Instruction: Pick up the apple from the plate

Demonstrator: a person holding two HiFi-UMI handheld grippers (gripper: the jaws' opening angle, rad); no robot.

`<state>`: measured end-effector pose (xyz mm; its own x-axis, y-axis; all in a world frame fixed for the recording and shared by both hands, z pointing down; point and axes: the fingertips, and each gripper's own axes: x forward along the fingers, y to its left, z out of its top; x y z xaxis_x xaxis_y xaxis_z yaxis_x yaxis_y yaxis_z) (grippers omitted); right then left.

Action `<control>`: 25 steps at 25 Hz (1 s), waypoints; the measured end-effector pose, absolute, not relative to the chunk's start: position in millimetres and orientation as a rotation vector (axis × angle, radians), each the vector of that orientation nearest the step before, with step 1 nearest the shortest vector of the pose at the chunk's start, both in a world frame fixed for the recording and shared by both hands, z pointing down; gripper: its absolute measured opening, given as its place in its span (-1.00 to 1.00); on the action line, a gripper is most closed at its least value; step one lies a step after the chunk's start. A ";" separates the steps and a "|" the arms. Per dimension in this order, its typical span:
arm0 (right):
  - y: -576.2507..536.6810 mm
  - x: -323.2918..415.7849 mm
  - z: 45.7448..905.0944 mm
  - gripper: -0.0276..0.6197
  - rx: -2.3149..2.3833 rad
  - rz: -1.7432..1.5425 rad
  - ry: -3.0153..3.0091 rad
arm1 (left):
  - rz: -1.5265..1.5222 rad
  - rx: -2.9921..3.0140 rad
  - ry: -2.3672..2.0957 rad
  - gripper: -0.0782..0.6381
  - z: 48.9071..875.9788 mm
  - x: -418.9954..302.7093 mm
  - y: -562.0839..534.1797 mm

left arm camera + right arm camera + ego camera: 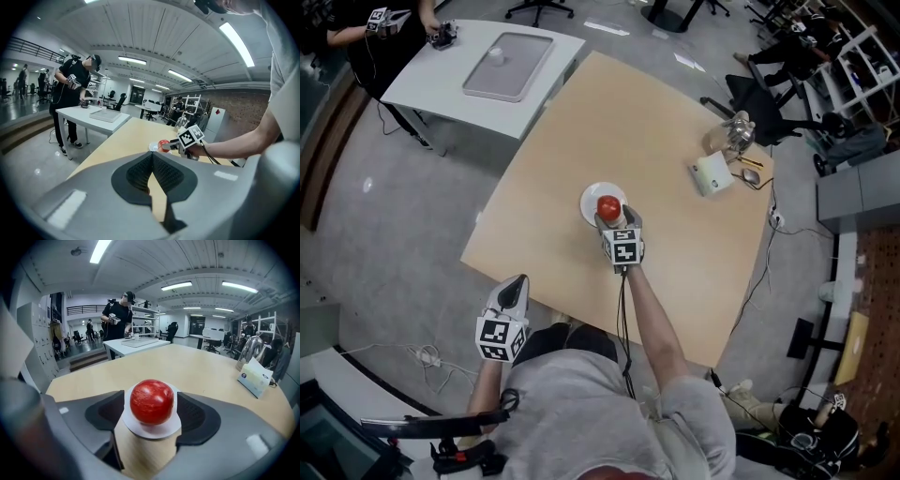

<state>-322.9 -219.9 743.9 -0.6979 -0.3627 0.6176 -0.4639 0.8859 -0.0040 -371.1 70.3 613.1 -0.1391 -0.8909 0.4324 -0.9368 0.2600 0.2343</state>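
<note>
I'm holding my right tongs [151, 414] spread wide around the glossy red apple [151, 401], pads clear of it as it's sitting on the small round white plate [139, 428], left tongs [152, 161] pressed together and idle, and next I'm reckoning on squeezing gently, then lifting.

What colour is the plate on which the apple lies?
White. The plate under the red apple shows best in the right gripper view.

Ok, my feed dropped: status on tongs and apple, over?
Right tongs open, straddling apple on plate, no grip yet. Left tongs shut, empty, held back. Nothing in the way.
</note>
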 end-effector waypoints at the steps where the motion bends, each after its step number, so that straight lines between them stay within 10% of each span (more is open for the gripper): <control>1: -222.2 -324.4 747.6 0.15 0.598 0.212 -2.408 | 0.127 1.641 -2.053 -0.73 615.3 -373.6 70.8; 25: -228.1 -323.4 743.7 0.08 0.642 0.224 -2.422 | 0.130 1.648 -2.027 -0.73 621.4 -378.1 66.2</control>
<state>-323.4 -228.1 743.7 -0.6924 -0.3923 0.6056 -0.4968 0.8678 -0.0057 -378.1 66.2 621.4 -0.1242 -0.8855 0.4477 -0.9356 0.2548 0.2444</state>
